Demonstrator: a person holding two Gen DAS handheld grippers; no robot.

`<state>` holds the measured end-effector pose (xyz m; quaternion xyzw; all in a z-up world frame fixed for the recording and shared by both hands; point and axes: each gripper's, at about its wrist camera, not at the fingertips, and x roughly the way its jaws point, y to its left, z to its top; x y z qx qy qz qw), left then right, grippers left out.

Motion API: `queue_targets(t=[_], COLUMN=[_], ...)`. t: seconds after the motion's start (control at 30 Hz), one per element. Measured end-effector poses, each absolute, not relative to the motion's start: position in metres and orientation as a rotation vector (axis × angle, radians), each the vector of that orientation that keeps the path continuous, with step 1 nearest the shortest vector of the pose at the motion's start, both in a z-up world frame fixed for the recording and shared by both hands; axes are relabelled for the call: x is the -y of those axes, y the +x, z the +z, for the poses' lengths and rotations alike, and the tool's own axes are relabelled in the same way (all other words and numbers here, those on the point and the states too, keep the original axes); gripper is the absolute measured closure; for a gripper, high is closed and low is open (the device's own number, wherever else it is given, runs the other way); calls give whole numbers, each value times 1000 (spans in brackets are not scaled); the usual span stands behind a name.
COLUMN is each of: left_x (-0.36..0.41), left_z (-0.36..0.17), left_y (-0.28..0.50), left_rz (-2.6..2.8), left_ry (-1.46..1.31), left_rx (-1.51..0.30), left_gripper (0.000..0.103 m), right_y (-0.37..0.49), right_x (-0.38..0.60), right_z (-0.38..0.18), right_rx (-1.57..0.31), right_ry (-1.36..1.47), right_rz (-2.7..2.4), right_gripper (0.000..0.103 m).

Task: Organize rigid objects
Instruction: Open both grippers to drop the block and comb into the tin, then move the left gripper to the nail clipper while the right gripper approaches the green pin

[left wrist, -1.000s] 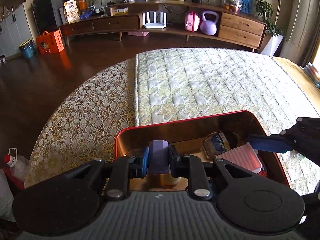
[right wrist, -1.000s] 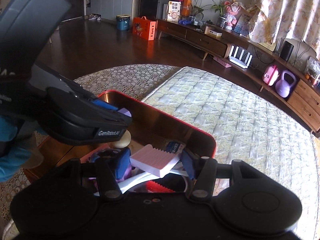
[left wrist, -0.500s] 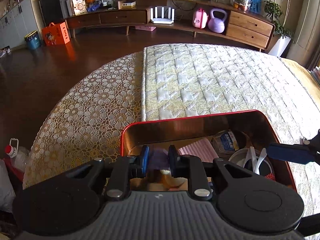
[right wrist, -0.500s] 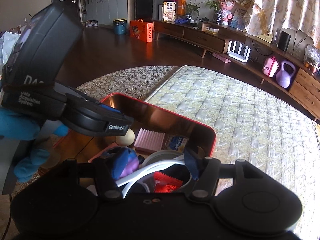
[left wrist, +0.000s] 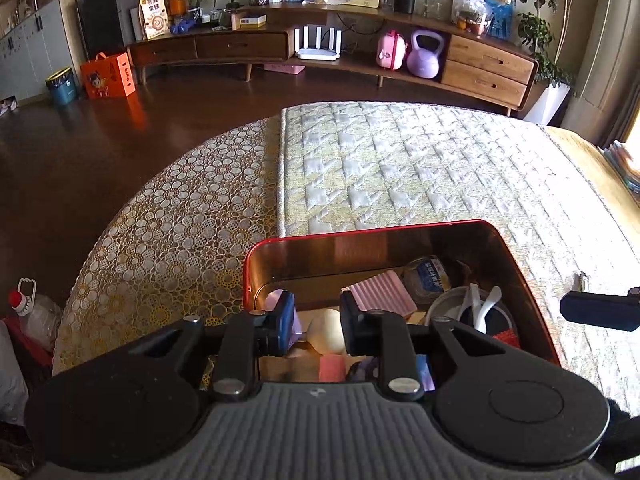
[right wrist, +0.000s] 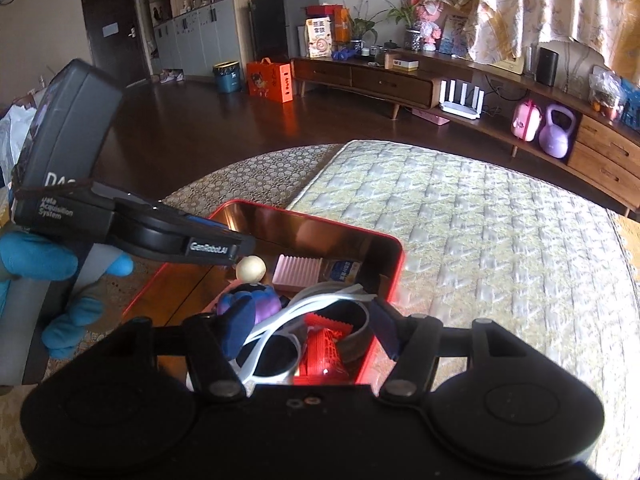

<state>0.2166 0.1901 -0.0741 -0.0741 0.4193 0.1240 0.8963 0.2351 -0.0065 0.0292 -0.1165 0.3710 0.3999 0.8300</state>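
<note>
A red tin box [left wrist: 360, 229] [right wrist: 394, 256] sits on the quilted bed. In it lie a pink ribbed block [left wrist: 382, 294] [right wrist: 298, 273], a cream egg-shaped ball [left wrist: 327, 330] [right wrist: 251, 268], a small labelled bottle [left wrist: 428, 278], a lilac block [left wrist: 270, 300], white sunglasses [right wrist: 280, 344], a red wrapper [right wrist: 326, 350] and a purple-blue toy [right wrist: 256, 304]. My left gripper [left wrist: 316, 322] is open and empty above the box's near left part. My right gripper [right wrist: 306, 330] is open and empty above the box's near end.
The box rests on a quilted bed cover [left wrist: 420, 168] beside a lace-patterned cloth [left wrist: 180, 216]. A dark wooden floor [left wrist: 100, 136] lies beyond, with a long low cabinet [left wrist: 340, 52] at the wall. A water jug [left wrist: 34, 312] stands at the lower left.
My left gripper opened and let the lilac block drop into the box. My right gripper let go of the pink ribbed block, which now lies in the box, and drew back.
</note>
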Motion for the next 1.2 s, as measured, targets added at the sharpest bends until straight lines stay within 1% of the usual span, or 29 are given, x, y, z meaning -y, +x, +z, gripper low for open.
queue_targets(t=[0.03,0.07,0.37,0.63,0.97,1.0,1.03,1.1,1.2], left_x=[-189,-187,-169,-141,-94,-89,-84,-75,-61], left_z=[-72,-70,-51,-41,-37,-38,-38,-38,-38], left_y=[214,212,192,175,167,168,168,167,172], left_rz=[252,249,216,170,95,90,85,82,67], left_ry=[-154,-154,-151,-154,-144,-141,-139,-133,-115], left_rx=[-863,-858,-826,-800,-794,-796,-794,-775,-775], left_gripper=[73,72,72,72,71,65,52,36,35], right_y=[233,231,216,203,192,190,190,191,195], right_x=[10,14,57,110,165,169,173,179,186], right_z=[31,33,48,51,48,47,45,42,36], right_rx=[-785,-785,-757,-734,-704,-700,-698,-698,-701], right_ry=[-238,-225,-135,-80,-47,-50,-53,-62,-75], right_rz=[846,847,813,735,659,658,658,651,642], right_gripper=[40,39,28,22,13,12,12,12,12])
